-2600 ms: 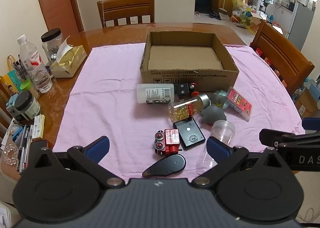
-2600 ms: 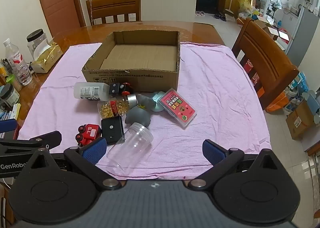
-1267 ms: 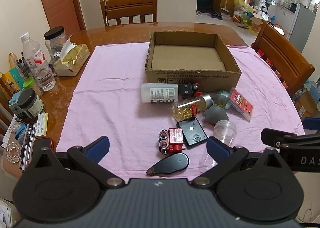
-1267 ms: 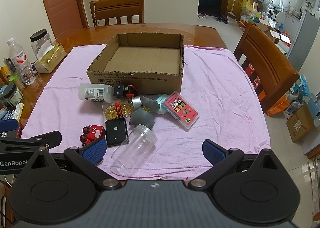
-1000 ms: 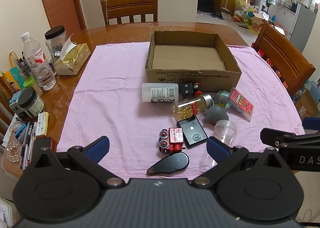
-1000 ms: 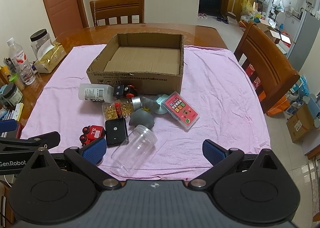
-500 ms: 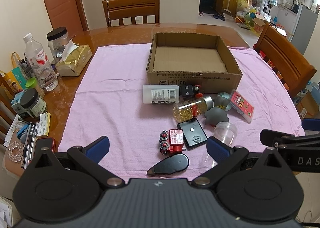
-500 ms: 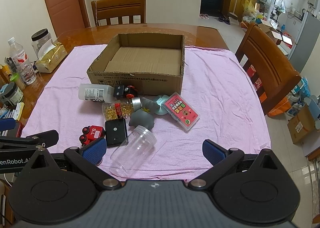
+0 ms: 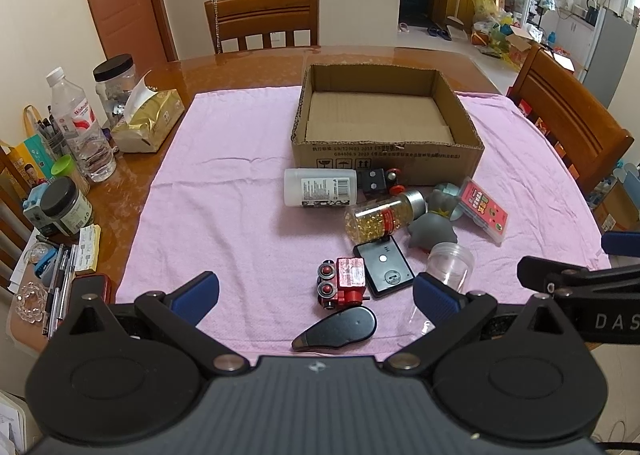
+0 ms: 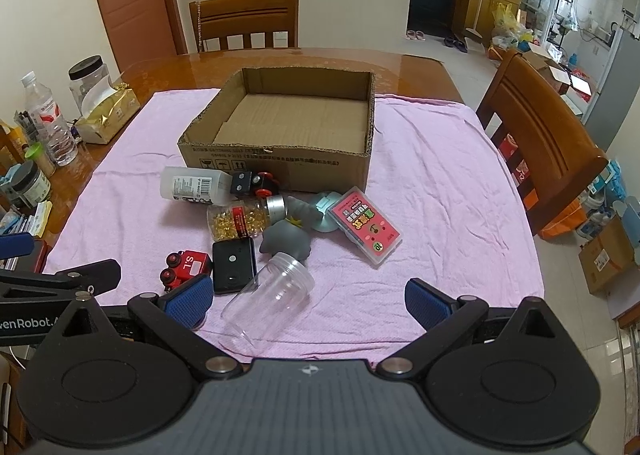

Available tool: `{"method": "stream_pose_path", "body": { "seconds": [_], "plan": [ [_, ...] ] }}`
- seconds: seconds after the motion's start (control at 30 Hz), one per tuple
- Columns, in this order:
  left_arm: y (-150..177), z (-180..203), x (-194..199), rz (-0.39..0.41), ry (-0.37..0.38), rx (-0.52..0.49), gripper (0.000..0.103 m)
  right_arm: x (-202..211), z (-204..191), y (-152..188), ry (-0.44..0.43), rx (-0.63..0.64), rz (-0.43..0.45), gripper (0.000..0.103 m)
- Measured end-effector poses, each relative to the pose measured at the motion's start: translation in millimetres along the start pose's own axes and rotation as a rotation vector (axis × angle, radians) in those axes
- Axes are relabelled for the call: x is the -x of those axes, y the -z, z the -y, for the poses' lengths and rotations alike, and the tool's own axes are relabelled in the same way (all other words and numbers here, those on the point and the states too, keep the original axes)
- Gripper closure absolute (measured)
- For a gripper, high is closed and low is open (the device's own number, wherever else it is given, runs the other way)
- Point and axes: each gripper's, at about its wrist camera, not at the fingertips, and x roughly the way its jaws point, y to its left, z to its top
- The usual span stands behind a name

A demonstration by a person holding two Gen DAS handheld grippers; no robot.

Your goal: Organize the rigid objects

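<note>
An empty cardboard box (image 9: pixel 384 159) (image 10: pixel 280 163) stands on a pink cloth (image 9: pixel 224 215). In front of it lie a white bottle (image 9: pixel 320 188), a bottle of yellow capsules (image 9: pixel 380 215), a grey toy (image 9: pixel 432 233), a pink card case (image 9: pixel 482 209), a black device (image 9: pixel 386 265), a red toy train (image 9: pixel 344 281), a clear jar (image 10: pixel 272 291) and a black teardrop-shaped item (image 9: pixel 336 329). My left gripper (image 9: pixel 316 295) is open and empty above the near edge, over the train. My right gripper (image 10: pixel 308 299) is open and empty over the clear jar.
Water bottle (image 9: pixel 78 127), jars (image 9: pixel 64 207), a tissue pack (image 9: pixel 148 123) and pens crowd the table's left side. Wooden chairs stand at the far side (image 9: pixel 264 21) and the right (image 10: pixel 548 159). The right gripper's body shows at the left wrist view's right edge (image 9: pixel 580 287).
Both grippers have drawn back and risen slightly, so the table objects look a little smaller and farther. Nothing on the table has moved; both grippers stay open.
</note>
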Motion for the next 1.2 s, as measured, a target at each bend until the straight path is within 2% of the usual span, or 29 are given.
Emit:
{"method": "stream_pose_path", "body": {
  "seconds": [0.63, 0.8, 1.07, 1.2],
  "plan": [
    [-0.3, -0.6, -8.0, -0.012, -0.003, 0.001, 0.001, -9.0, -1.8, -4.7, -0.018, 0.043, 0.007, 0.0],
    [2.8, -3.3, -12.2, 0.006, 0.026, 0.016, 0.001, -10.7, -0.6, -3.7, -0.028, 0.048, 0.028, 0.0],
    [19.3, -7.4, -33.1, 0.046, 0.07, 0.027, 0.001, -21.3, 1.1, 11.8, -0.106, 0.11, 0.115, 0.0],
    [31.0, -6.2, -52.9, 0.022, 0.077, -0.007, 0.001, -37.1, 1.0, 22.7, -0.105, 0.151, 0.101, 0.0]
  ]
}}
